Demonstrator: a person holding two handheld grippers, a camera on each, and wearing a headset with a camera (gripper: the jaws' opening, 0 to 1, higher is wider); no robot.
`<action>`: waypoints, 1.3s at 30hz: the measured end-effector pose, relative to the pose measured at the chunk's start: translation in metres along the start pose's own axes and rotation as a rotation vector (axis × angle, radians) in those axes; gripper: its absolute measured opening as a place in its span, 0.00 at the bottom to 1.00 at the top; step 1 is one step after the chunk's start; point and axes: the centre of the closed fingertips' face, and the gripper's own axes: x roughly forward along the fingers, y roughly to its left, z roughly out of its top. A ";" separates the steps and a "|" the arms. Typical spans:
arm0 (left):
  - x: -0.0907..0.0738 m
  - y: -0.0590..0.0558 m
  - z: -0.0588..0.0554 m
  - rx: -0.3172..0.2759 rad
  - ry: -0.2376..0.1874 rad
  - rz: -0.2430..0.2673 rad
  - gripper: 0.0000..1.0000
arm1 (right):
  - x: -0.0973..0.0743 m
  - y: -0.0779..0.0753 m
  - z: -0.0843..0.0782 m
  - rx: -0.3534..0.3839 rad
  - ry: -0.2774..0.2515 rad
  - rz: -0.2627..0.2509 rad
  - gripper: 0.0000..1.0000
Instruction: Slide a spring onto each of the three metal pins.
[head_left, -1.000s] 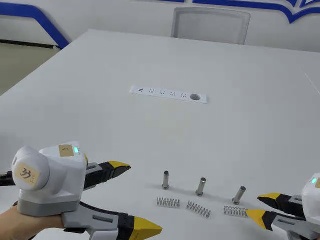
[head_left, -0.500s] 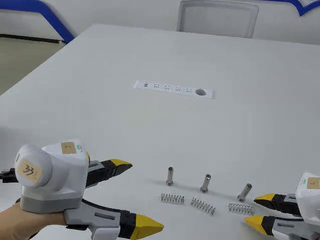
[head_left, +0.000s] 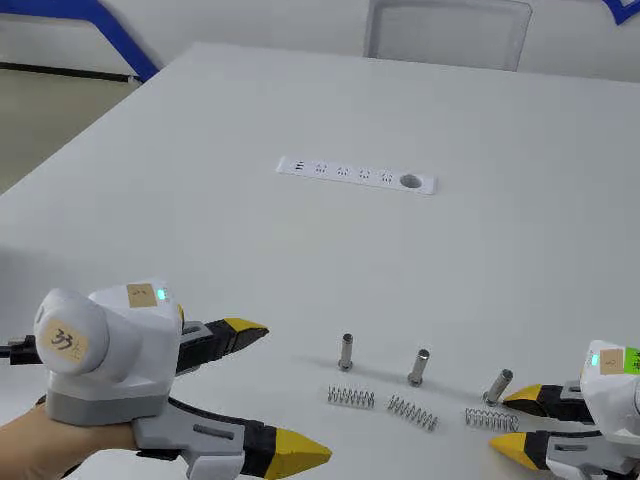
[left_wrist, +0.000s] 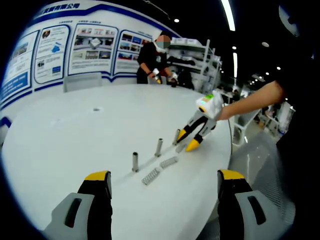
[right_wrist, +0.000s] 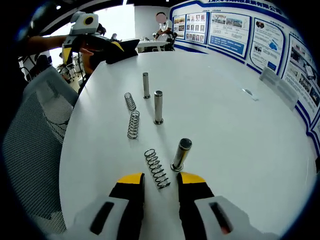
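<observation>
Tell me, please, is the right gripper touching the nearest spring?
Apart. In the right gripper view the spring lies between the open jaws of the right gripper, with white table showing on both sides.

White table (head_left: 200, 200) carries 3 pins (head_left: 419, 367), 3 springs (head_left: 413, 412) beside them, and a power strip (head_left: 355, 175).

Bright overhead light, soft shadows; gripper views fisheye-warped at edges.

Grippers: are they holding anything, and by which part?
Nothing is held. The left gripper is wide open; the right gripper is open, tips beside the nearest spring, not pinching it.
</observation>
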 end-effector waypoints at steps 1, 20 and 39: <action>0.000 0.000 0.000 0.001 -0.002 0.001 0.89 | 0.000 0.001 -0.001 0.007 0.003 0.017 0.26; -0.002 -0.002 -0.001 0.000 -0.002 0.003 0.89 | 0.001 0.021 -0.003 -0.075 0.020 0.106 0.12; -0.001 -0.008 0.008 0.027 -0.015 -0.016 0.88 | -0.023 0.022 0.018 -0.094 0.036 0.013 0.10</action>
